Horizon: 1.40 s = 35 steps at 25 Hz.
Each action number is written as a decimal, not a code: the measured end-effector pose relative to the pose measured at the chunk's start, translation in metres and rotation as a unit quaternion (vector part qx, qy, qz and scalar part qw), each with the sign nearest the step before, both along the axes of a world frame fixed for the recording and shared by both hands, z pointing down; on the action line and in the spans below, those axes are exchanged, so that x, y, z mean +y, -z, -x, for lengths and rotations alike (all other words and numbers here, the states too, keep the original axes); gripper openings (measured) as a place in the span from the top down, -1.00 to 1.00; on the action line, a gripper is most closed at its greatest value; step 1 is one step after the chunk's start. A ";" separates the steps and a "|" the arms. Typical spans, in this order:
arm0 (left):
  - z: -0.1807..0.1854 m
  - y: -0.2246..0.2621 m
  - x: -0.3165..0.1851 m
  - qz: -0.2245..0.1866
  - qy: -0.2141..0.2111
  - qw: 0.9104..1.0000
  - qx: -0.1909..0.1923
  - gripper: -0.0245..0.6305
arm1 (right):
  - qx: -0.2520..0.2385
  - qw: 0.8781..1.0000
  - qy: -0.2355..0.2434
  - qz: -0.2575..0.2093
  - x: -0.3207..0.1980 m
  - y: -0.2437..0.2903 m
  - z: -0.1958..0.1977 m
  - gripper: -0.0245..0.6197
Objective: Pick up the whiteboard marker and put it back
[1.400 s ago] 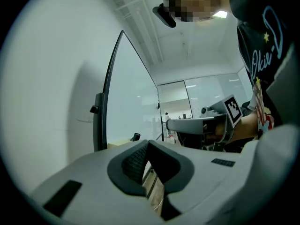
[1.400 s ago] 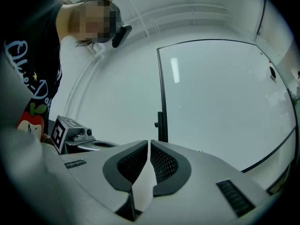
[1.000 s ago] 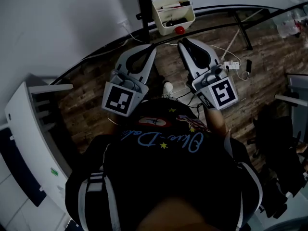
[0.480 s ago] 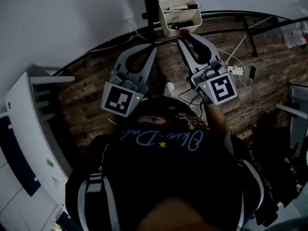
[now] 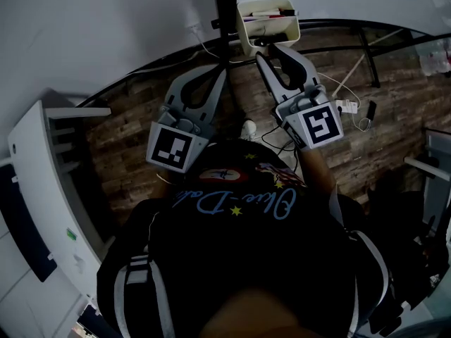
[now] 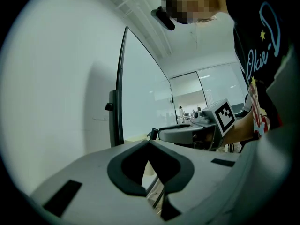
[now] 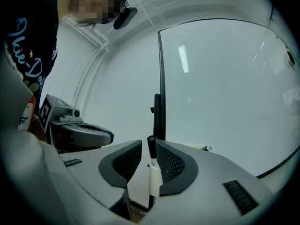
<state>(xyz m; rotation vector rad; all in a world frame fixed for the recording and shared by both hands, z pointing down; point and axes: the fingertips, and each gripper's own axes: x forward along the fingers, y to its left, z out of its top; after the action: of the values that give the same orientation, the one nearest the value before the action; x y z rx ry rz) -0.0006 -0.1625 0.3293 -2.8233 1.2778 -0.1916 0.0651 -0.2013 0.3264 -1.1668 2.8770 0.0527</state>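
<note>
In the right gripper view, the whiteboard marker (image 7: 153,175) stands upright between the pads of my right gripper (image 7: 149,146); it has a white body and a black end. The jaws are shut on it. In the head view, my right gripper (image 5: 271,48) has its tips right at the lower edge of a cream marker bin (image 5: 245,30), which hangs on the whiteboard stand; the marker is hidden there. My left gripper (image 5: 220,72) hangs lower and to the left. Its jaws (image 6: 149,144) meet at the tips with nothing between them.
The whiteboard (image 7: 225,102) with its black frame fills the view ahead of the right gripper. The stand's black pole (image 5: 225,5) rises next to the bin. Cables and a plug (image 5: 345,105) lie on the wood-pattern floor. A white cabinet (image 5: 42,189) stands at the left.
My right gripper has moved up to the bin. The red end seen at its tips earlier is now hidden at the bin's edge. The left gripper has barely moved.
</note>
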 end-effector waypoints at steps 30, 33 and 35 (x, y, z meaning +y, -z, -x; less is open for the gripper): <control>0.023 -0.005 -0.008 0.008 0.033 0.999 -0.007 0.96 | 0.009 1.000 0.001 0.002 -0.023 -0.009 0.014 0.70; 0.024 -0.005 -0.008 0.009 0.034 0.999 -0.006 0.96 | 0.014 1.000 0.001 0.000 -0.023 -0.009 0.014 0.71; 0.023 -0.005 -0.008 0.008 0.033 0.999 -0.006 0.96 | 0.019 1.000 0.000 0.001 -0.023 -0.008 0.014 0.71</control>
<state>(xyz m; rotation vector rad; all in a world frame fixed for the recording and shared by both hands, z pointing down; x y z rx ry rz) -0.0238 -0.1708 0.3348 -2.7910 1.3748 -0.2228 0.0513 -0.2239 0.3345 -1.1786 2.9098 0.0726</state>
